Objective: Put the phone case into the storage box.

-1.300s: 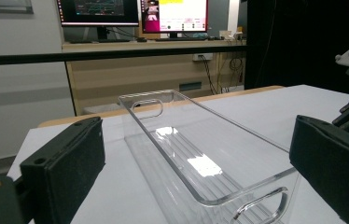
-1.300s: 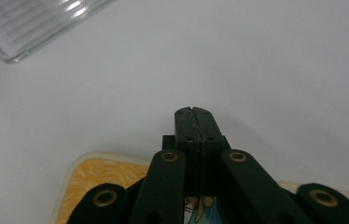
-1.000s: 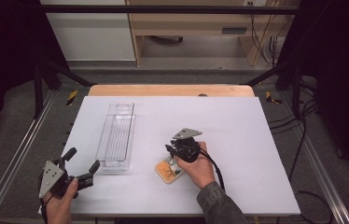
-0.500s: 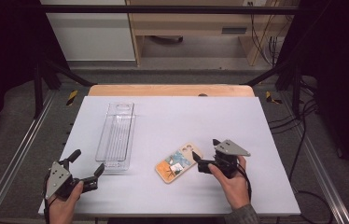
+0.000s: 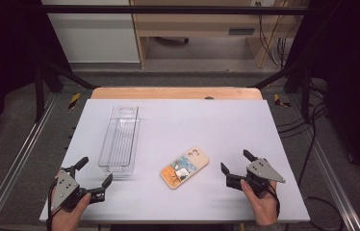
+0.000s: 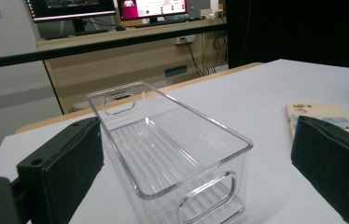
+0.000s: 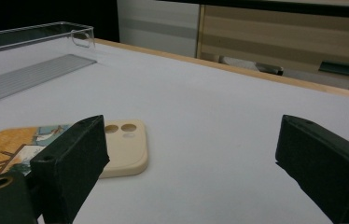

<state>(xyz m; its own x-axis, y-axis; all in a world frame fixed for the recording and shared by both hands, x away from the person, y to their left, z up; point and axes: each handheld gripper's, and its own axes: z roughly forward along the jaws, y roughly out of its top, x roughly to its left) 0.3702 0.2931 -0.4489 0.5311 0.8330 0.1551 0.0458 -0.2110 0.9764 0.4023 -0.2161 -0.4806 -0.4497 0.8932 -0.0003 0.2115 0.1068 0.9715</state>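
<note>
A white table (image 5: 178,130) carries a clear bin (image 5: 119,139) left of centre and a phone case (image 5: 185,167) lying flat just right of it, apart from the bin. The case is cream with a printed picture on its back; the print is too small to read from the high view. In the right gripper view the near jaw covers part of the case (image 7: 121,144), leaving the camera cut-outs and a strip of the print in sight. In the left gripper view the right jaw hides most of the case (image 6: 315,112), and the bin's (image 6: 163,154) near end runs off the bottom edge.

The left gripper (image 5: 91,174) sits at the near left corner, jaws spread wide with nothing between them, just short of the bin's near end. The right gripper (image 5: 236,166) is at the near right, jaws likewise spread and empty, pointing left toward the case but well apart from it. Each hand is cut off by the bottom edge, the left hand (image 5: 65,211) mostly under its grey plate, the right hand (image 5: 260,204) behind its own
</note>
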